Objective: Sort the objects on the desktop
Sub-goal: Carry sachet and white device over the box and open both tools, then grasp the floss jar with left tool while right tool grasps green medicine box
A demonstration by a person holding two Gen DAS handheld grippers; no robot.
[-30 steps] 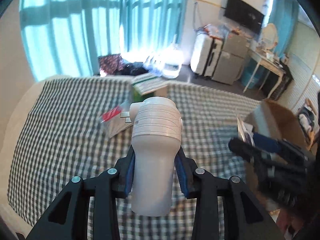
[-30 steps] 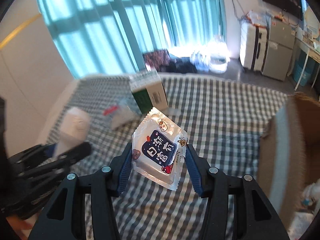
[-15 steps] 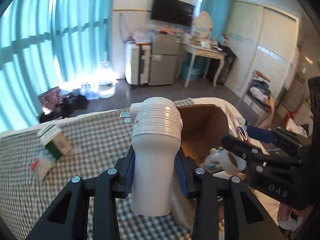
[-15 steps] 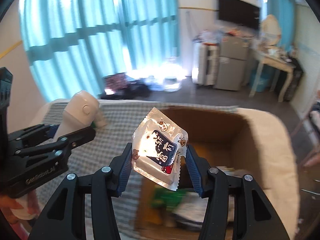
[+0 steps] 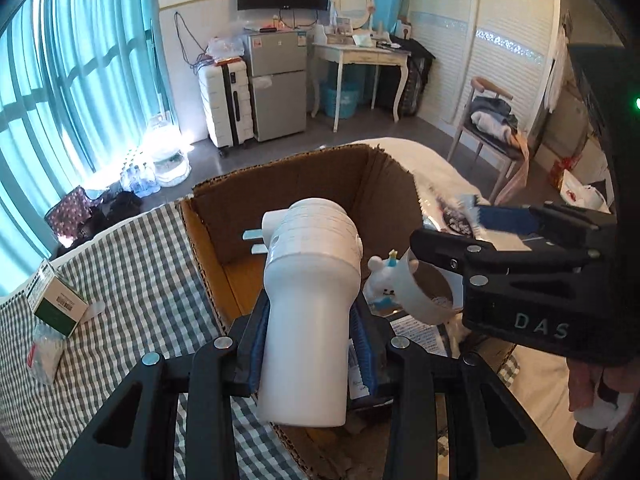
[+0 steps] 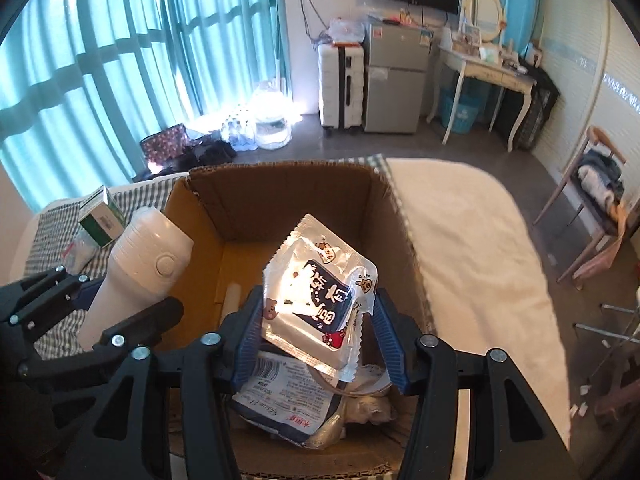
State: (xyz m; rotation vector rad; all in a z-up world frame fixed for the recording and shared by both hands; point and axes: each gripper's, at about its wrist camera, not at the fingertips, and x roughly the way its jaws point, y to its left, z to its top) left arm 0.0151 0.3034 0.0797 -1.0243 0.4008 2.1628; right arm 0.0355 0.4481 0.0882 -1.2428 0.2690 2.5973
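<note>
My left gripper (image 5: pixel 310 332) is shut on a white plug-in device (image 5: pixel 308 292) with two metal prongs, held over the open cardboard box (image 5: pixel 280 176). My right gripper (image 6: pixel 316 340) is shut on a shiny snack packet (image 6: pixel 316 296) with a dark blue label, held above the same box (image 6: pixel 280 188). Each gripper shows in the other's view: the right gripper (image 5: pixel 472 232) to the right, the left gripper with the white device (image 6: pixel 140 268) to the left. The box holds a tape roll (image 5: pixel 420 292), a small white toy (image 5: pixel 380 280) and printed packets (image 6: pixel 288 396).
A green and white carton (image 5: pixel 56 300) and a small clear packet (image 5: pixel 44 352) lie on the checked cloth (image 5: pixel 140 280) left of the box. A white bedcover (image 6: pixel 472 240) lies right of the box. A chair (image 5: pixel 492 128) stands beyond.
Both grippers have swung right, away from the checked cloth, and now hang over the open box. Each still grips its object.
</note>
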